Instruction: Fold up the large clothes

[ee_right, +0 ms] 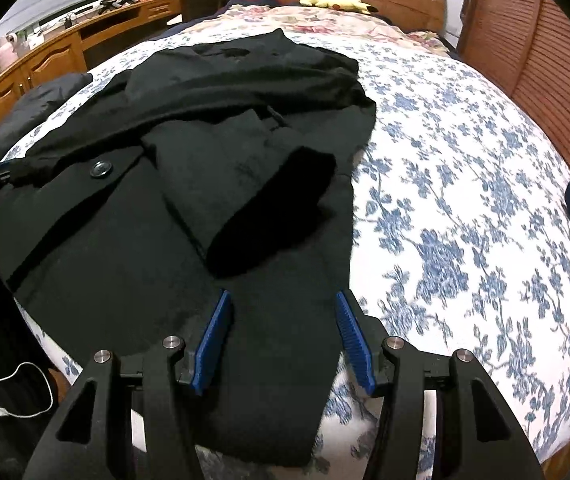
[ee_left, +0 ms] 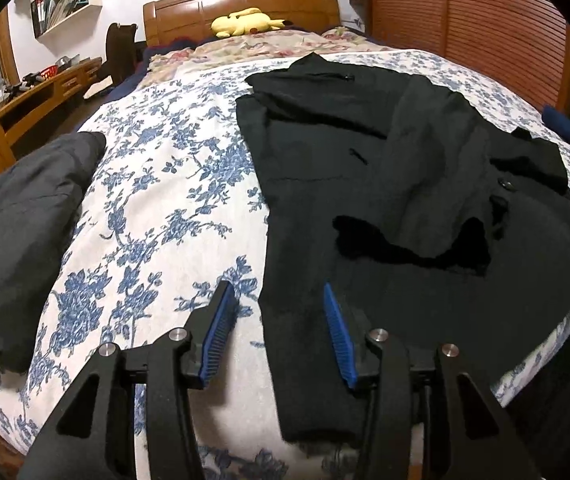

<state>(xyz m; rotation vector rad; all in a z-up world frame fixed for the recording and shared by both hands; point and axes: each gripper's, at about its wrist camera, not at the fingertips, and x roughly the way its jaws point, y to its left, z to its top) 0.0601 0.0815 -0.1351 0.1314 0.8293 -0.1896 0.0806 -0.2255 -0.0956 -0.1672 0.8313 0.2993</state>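
One bed (ee_left: 173, 184) carries one black coat (ee_left: 365, 184) spread flat, one dark jacket (ee_left: 21, 220) bundled apart, one yellow plush (ee_left: 245, 22). My left fingers (ee_left: 277, 304) and right fingers (ee_right: 285, 312) gape over the coat's hem, holding nothing.

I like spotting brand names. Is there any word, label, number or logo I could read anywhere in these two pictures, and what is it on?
None can be read.
Black coat: no tag or print shows; its button is plain.
Items on the wall shelf: too small and blurred to read.
Clutter on the desk: too small to read.
Yellow plush toy: no writing shows.
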